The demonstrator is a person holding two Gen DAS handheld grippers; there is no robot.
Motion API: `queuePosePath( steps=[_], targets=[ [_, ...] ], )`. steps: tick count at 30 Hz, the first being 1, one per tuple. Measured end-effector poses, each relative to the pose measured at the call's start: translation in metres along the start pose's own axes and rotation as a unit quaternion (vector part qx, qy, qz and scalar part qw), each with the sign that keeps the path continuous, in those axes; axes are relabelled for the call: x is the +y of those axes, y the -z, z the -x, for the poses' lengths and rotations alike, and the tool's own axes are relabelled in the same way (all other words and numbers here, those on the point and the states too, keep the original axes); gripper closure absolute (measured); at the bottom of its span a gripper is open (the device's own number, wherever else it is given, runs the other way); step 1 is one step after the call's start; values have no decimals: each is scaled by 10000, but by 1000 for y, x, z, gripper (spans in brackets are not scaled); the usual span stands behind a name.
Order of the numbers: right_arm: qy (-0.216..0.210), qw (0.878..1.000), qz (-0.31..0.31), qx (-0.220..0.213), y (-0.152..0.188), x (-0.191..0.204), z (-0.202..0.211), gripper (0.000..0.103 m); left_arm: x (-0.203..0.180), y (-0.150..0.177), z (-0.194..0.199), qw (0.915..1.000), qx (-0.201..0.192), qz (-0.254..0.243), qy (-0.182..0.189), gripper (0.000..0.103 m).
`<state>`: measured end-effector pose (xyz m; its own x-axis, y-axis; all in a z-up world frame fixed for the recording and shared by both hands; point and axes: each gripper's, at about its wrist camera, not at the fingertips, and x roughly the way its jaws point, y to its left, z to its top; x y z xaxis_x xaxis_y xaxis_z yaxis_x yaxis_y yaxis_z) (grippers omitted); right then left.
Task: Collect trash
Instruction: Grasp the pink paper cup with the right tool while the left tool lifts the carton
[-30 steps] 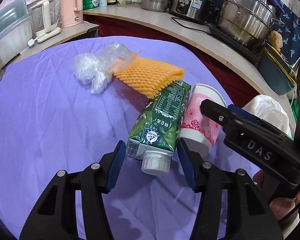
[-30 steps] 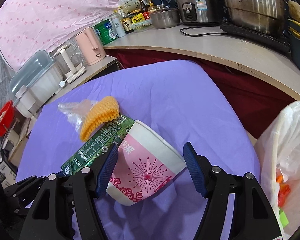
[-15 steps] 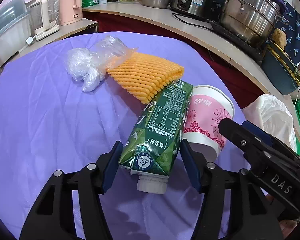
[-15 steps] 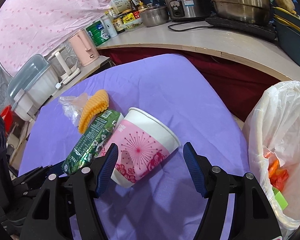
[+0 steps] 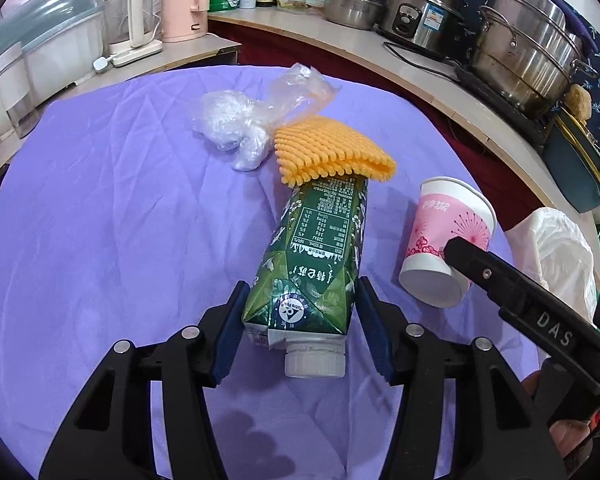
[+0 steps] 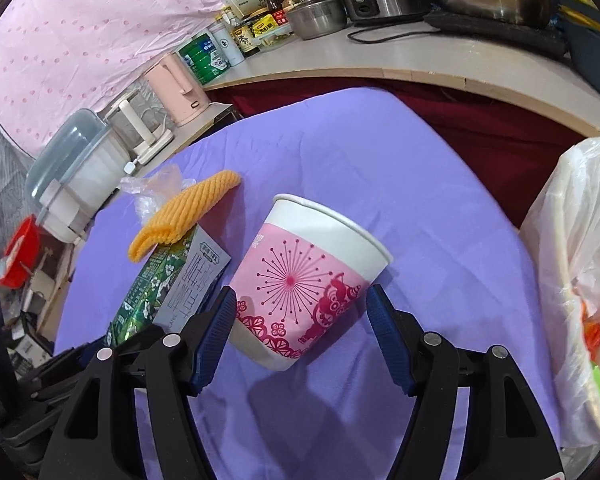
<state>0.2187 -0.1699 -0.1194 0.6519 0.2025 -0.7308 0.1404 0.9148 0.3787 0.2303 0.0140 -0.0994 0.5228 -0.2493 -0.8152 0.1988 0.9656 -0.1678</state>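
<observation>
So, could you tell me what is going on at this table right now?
A person is clearing rubbish off the purple cloth with a claw in each hand. The left claw is clamped on the cap end of a green carton, its jaws having just tightened. The right claw holds a pink paper cup tilted above the cloth. An orange foam net and crumpled clear plastic lie uncollected. A white bin bag waits at the right.

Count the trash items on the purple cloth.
4. Green carton between the left gripper's pads; pink paper cup between the right gripper's pads; orange foam net over the carton's far end; crumpled clear plastic beside the net. More may be hidden.
</observation>
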Motion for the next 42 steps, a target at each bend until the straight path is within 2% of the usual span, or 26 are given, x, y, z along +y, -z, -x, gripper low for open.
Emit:
queuePosePath(
  steps=[6, 10, 14, 27, 42],
  targets=[
    [-190, 9996, -115, 155, -5, 3, -18, 39, 2, 1, -4, 9999, 58, 53, 87, 52],
    [-255, 9995, -79, 188, -6, 10, -24, 51, 2, 2, -6, 9999, 66, 41, 110, 52],
    [-238, 9997, 10, 80, -5, 16, -14, 57, 3, 1, 0, 9999, 37, 44, 138, 52],
    [31, 9978, 151, -637, 5, 18, 76, 58, -24, 15, 64, 9991, -297, -126, 284, 56],
    [341, 9929, -113, -1138, 30, -42, 168, 58, -87, 32, 125, 9941, -679, -612, 576, 56]
  ],
)
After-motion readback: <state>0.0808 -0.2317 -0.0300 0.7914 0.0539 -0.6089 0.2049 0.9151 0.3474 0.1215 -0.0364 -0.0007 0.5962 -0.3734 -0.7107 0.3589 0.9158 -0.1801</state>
